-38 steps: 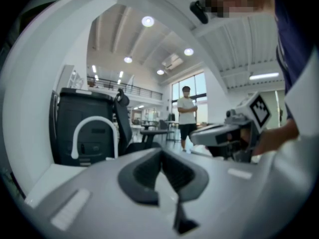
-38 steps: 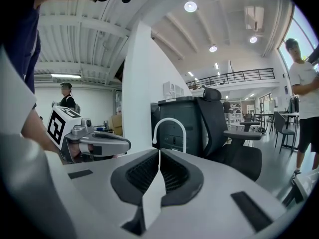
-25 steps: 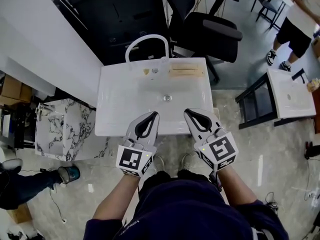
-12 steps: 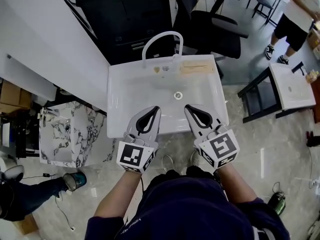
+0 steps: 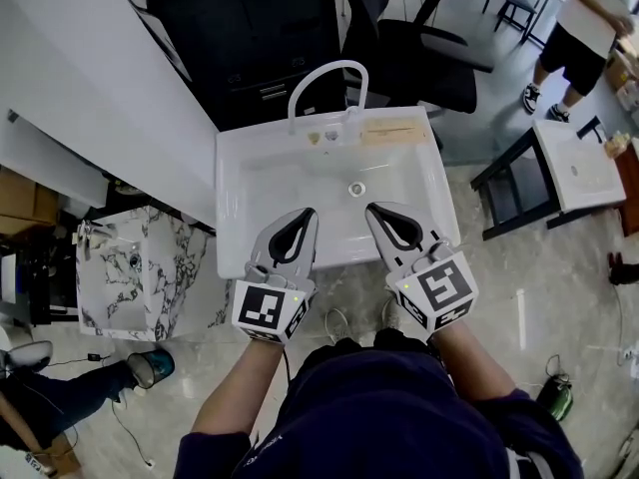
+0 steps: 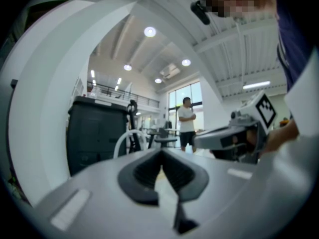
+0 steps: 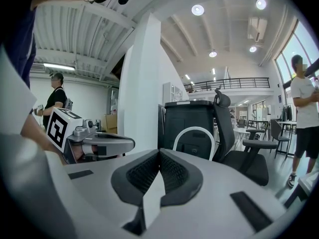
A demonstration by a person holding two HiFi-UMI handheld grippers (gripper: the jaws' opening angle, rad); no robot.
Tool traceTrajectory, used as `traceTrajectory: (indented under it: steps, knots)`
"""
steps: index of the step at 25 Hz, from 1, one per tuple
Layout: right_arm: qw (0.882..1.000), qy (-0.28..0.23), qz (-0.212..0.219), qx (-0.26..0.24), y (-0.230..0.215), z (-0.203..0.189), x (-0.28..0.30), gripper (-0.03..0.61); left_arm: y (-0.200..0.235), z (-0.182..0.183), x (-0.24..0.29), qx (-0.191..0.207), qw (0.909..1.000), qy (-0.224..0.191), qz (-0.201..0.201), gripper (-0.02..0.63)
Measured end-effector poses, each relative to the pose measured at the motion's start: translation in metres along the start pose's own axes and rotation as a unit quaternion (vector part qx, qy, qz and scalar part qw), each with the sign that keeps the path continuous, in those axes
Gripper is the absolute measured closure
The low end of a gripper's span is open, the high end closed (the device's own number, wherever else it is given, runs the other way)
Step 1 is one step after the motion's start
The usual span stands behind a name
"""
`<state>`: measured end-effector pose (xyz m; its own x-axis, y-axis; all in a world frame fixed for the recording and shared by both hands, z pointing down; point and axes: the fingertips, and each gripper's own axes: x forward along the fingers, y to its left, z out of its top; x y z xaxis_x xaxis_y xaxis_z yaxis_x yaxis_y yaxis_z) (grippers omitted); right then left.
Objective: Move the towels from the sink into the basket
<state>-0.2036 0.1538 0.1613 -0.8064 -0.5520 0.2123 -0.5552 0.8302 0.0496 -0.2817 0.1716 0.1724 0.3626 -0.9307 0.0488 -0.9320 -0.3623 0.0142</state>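
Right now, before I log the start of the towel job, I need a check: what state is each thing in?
Sink: no towels visible inside.
Faucet: no water stream visible.
Left hand-held gripper: shut, holding nothing.
Right hand-held gripper: shut, holding nothing.
Basket: not in view.

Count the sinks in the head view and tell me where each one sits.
3. The centre white sink is straight ahead, the marble-patterned sink is at the left, and the white sink on a black stand is at the right. Others may lie outside the frame.
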Motion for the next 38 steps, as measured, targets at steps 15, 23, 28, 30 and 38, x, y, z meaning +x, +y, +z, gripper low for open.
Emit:
traceTrajectory:
  steps: [15, 23, 28, 30, 38]
  knots:
    - [1.000, -0.001, -0.004, -0.005, -0.002, 0.003, 0.005, 0.569, 0.002, 0.005, 0.006, 0.000, 1.0000, -0.008, -0.004, 0.606]
    - [1.000, -0.001, -0.004, -0.002, -0.004, 0.001, 0.002, 0.569, -0.003, 0.007, 0.008, 0.006, 0.9999, -0.007, -0.007, 0.606]
    - [1.000, 0.000, -0.004, -0.002, -0.005, 0.001, 0.001, 0.569, -0.005, 0.008, 0.009, 0.006, 0.9999, -0.006, -0.009, 0.606]
    - [1.000, -0.002, -0.004, -0.002, -0.005, 0.001, 0.001, 0.569, -0.006, 0.008, 0.009, 0.008, 0.9999, -0.006, -0.009, 0.606]
    - [1.000, 0.001, -0.003, 0.000, -0.005, -0.001, -0.002, 0.569, -0.009, 0.007, 0.009, 0.005, 0.9999, -0.004, -0.011, 0.606]
